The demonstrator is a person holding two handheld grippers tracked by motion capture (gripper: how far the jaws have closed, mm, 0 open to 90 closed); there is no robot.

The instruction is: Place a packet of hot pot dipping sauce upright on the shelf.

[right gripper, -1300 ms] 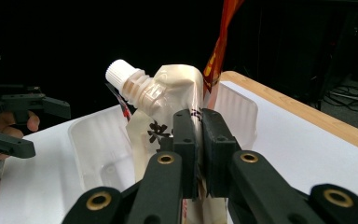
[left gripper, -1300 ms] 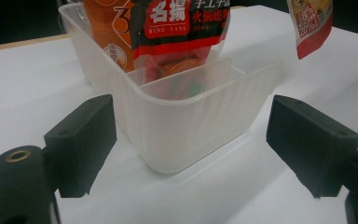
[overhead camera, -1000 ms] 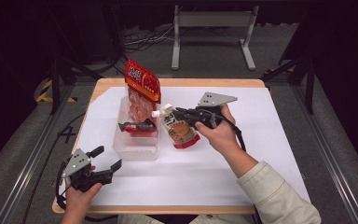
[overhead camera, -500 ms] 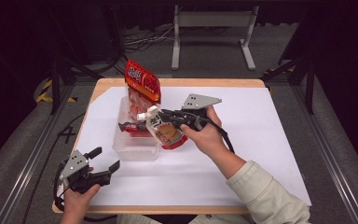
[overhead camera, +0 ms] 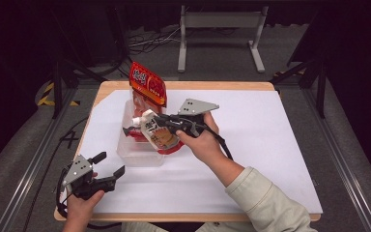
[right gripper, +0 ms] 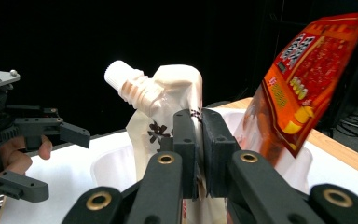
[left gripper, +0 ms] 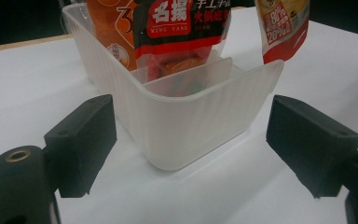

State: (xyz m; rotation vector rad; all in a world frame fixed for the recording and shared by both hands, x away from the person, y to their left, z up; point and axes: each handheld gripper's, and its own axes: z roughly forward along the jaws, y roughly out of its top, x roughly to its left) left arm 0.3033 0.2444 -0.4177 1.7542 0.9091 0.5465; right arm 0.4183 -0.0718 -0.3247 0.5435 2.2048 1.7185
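A clear plastic bin [overhead camera: 125, 153] stands on the white table cover, left of centre. A red snack bag [overhead camera: 147, 84] stands upright at the bin's far end. My right gripper [overhead camera: 160, 121] is shut on a cream spouted pouch [overhead camera: 158, 136] and holds it tilted over the bin's right side, its white spout [right gripper: 121, 77] pointing up and left. The right gripper view has the jaws pinching the pouch [right gripper: 168, 93] at its edge, with the red bag [right gripper: 312, 70] just behind. My left gripper [overhead camera: 107, 165] rests open near the table's front left corner, jaws facing the bin [left gripper: 191, 126].
The white cover [overhead camera: 270, 145] spreads across the wooden table's right half. A metal stand [overhead camera: 220, 29] and cables lie on the floor beyond the far edge. The bin has an inner divider [left gripper: 191, 77] with small packets behind it.
My right gripper has carried the pouch leftward, from beside the bin to over it. The left gripper has barely shifted.
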